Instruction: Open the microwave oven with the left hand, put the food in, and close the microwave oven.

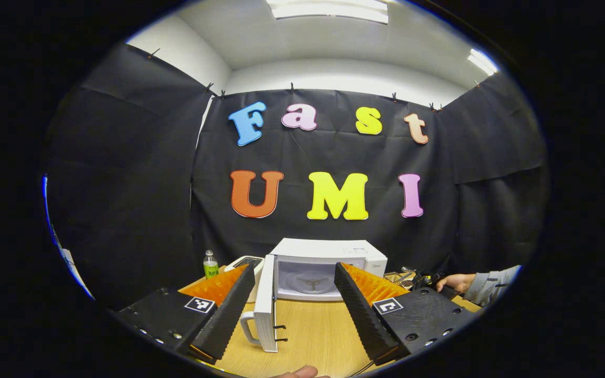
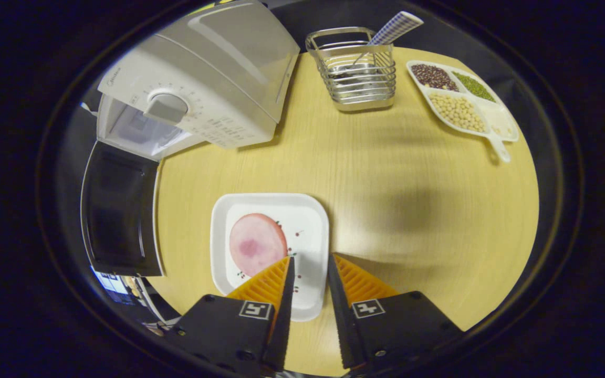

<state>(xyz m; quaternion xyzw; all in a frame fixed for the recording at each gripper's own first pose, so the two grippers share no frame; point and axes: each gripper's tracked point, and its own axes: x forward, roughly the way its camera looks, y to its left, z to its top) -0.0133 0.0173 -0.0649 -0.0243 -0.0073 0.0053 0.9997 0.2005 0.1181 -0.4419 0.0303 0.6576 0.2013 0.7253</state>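
Right claw (image 2: 310,262), fingers slightly apart, hovers over the plate's (image 2: 310,220) near rim; ham slice (image 2: 258,244) at 11 o'clock, open microwave (image 2: 192,100) beyond.

Behind the microwave (image 1: 329,265), a scale (image 1: 244,262) sits half hidden by the open door (image 1: 267,304); right of it, a person's sleeve (image 1: 489,286) runs off the edge, clutter beside it unreadable.

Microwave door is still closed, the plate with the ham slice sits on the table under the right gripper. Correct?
Not quite: the microwave door is open, swung out to the side, as the left gripper view shows. The plate with the ham slice does sit on the table under the right gripper.
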